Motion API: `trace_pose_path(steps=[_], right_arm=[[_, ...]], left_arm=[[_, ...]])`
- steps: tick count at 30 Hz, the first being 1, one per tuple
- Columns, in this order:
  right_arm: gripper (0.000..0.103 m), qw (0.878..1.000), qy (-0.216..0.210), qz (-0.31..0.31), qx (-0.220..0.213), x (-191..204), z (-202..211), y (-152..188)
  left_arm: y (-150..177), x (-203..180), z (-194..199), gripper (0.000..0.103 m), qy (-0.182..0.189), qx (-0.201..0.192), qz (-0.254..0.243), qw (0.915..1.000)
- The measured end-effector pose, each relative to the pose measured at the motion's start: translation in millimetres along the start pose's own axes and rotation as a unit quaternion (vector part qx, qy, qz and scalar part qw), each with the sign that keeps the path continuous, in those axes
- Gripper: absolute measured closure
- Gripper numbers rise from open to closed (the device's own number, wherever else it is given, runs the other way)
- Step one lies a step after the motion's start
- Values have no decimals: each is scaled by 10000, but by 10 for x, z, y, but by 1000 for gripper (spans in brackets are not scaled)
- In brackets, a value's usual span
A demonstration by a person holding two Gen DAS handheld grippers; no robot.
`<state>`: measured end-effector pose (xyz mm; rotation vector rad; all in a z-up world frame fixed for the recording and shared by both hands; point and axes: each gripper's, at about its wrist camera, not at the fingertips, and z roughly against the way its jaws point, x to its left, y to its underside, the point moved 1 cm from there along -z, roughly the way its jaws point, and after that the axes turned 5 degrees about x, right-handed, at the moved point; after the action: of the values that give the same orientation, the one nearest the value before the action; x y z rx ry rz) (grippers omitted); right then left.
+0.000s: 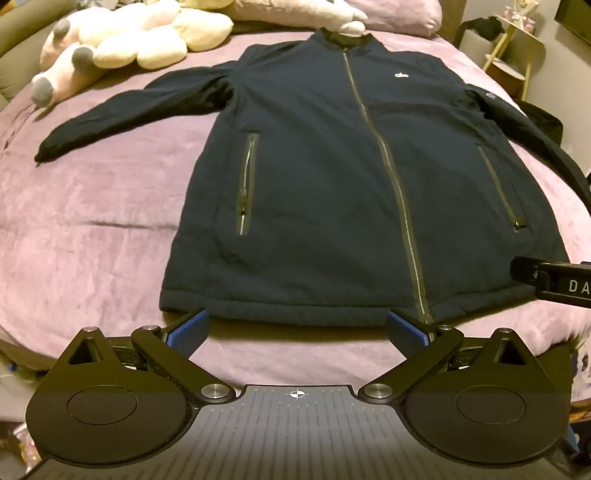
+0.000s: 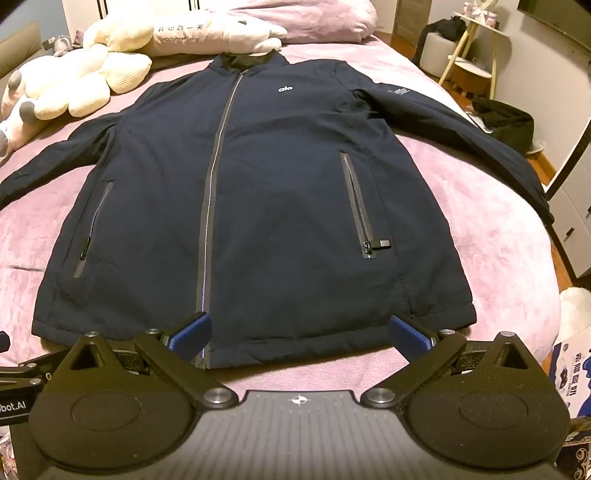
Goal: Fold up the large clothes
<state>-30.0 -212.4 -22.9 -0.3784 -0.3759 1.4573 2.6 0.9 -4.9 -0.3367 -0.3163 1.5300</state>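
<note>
A dark navy zip-up jacket lies flat and face up on a pink bed cover, collar at the far end, both sleeves spread outward. My left gripper hovers open just before the hem, blue pads wide apart, nothing between them. In the right wrist view the same jacket fills the middle, and my right gripper hangs open over the hem near the main zipper's lower end, holding nothing. The right gripper's black body shows at the right edge of the left wrist view.
Cream and pink plush toys and a pillow lie beyond the collar. A stool and dark clothing sit off the bed's right side. A printed box stands at lower right.
</note>
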Motion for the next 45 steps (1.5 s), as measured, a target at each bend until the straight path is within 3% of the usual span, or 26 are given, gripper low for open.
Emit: trace_pose_path(steps=[45], right_arm=[[1, 10000, -50, -10, -24, 20, 47, -5]], left_arm=[[29, 2, -9, 0, 66, 20, 49, 10000]])
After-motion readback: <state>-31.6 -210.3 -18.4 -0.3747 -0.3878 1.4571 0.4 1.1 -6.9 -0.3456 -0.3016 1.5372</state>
